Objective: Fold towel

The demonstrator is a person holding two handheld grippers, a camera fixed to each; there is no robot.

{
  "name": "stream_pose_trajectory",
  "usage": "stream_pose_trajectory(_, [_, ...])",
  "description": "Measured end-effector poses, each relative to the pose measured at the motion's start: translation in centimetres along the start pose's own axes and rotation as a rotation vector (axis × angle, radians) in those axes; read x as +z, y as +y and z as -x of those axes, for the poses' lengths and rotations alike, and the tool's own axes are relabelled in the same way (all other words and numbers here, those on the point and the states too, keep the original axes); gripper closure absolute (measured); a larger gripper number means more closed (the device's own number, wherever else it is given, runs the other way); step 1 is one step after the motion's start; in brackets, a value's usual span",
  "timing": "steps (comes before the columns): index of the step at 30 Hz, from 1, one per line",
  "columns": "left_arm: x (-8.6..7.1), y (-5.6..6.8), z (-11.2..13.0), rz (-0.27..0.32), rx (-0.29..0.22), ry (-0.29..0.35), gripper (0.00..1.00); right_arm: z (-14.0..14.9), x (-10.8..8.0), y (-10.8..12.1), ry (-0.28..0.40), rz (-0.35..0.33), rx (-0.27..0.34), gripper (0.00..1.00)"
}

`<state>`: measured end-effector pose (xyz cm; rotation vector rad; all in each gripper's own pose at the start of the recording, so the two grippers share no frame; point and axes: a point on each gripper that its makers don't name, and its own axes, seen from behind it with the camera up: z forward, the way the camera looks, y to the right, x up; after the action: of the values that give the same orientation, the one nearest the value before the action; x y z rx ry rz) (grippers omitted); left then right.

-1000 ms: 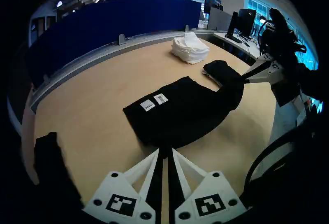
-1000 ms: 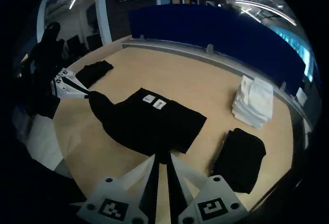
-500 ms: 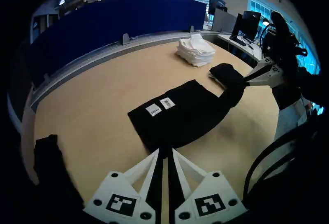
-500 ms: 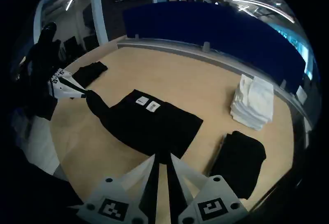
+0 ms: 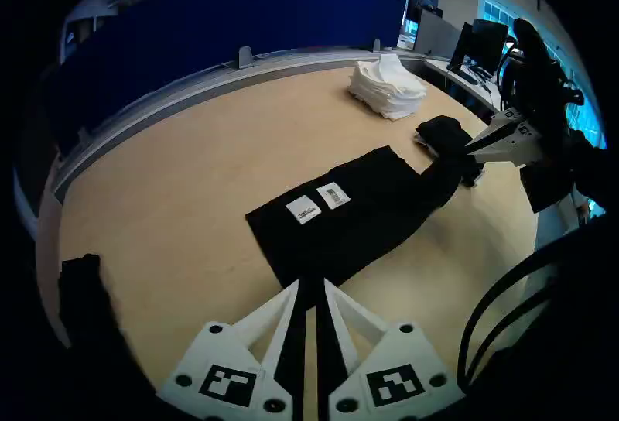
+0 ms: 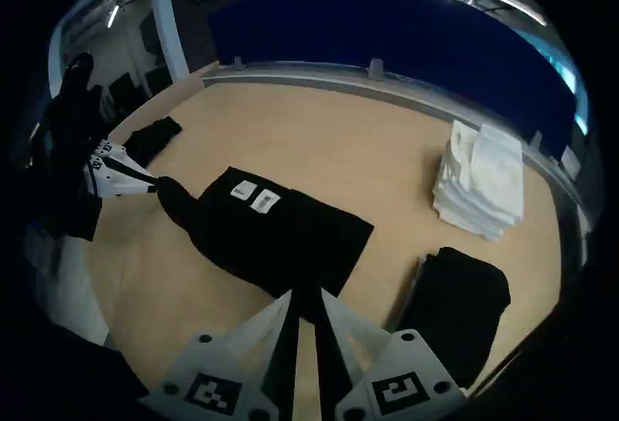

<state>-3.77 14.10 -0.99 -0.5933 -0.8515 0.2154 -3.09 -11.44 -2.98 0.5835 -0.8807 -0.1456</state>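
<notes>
Left gripper (image 5: 313, 297): fingers drawn narrow, a fold of the black towel (image 5: 348, 212) pinched between the tips. Right gripper (image 6: 308, 305): same, jaws nearly together with dark cloth caught in them. Each holds one end of the same near edge; in the other gripper's view, each held corner rises off the table (image 5: 193, 150) in a small peak.

Towel lies flat otherwise, looks already doubled, two white labels (image 5: 317, 203) face up at the end farthest from the stack of white towels (image 5: 387, 87). Its long axis runs from the left gripper toward that stack, and the right gripper has the end nearer the stack.

A folded black pile (image 6: 464, 305) sits beside the stack, on the side towards the right gripper and just off the towel's near-stack end. A loose dark cloth (image 6: 151, 135) lies well apart from the stack, past the left gripper.

Judgement: the held edge is stretched along the long axis, so the next fold probably carries it across to the far long edge. Both ends should travel level. The right gripper's path passes close to the black pile, so there is some snag risk.
</notes>
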Motion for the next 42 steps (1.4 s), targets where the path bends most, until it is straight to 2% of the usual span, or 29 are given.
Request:
stream_pose_trajectory(9, [2.7, -1.4, -0.4, -0.015, 0.014, -0.030, 0.92, 0.3, 2.3, 1.4, -0.051, 0.003, 0.034, 0.88])
stream_pose_trajectory(20, [5.4, -2.8, 0.2, -0.031, 0.005, -0.073, 0.92, 0.2, 5.0, 2.7, -0.087, 0.021, 0.050, 0.88])
stream_pose_trajectory(29, [6.8, -3.8, -0.4, -0.048, -0.006, -0.077, 0.92, -0.1, 6.3, 3.4, -0.103, 0.040, 0.086, 0.88])
stream_pose_trajectory(42, [8.0, -4.6, -0.6, -0.070, -0.008, -0.097, 0.92, -0.6, 7.3, 3.9, -0.111, 0.058, 0.131, 0.88])
